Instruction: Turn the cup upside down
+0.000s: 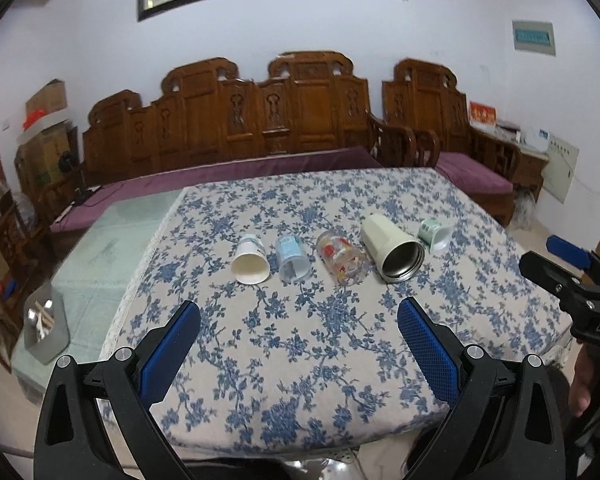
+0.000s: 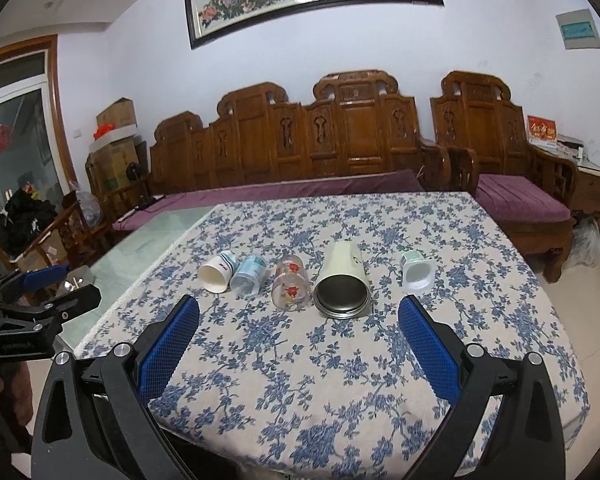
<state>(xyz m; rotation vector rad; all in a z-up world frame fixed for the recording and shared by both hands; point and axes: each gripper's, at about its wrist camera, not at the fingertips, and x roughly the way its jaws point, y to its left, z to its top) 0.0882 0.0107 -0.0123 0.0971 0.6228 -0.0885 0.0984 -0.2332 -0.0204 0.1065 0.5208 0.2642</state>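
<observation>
Five cups lie on their sides in a row on the tablecloth [image 2: 340, 380], ahead of both grippers. The right gripper [image 2: 299, 322] and left gripper [image 1: 299, 326] are spread wide, empty. The tumbler [image 2: 343, 280] lies straight ahead; gripping its mid-body would likely prevent rolling.

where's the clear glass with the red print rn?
The glass lies on its side mid-row on the tablecloth, between the pale blue cup on its left and the cream steel-lined tumbler on its right.
</observation>
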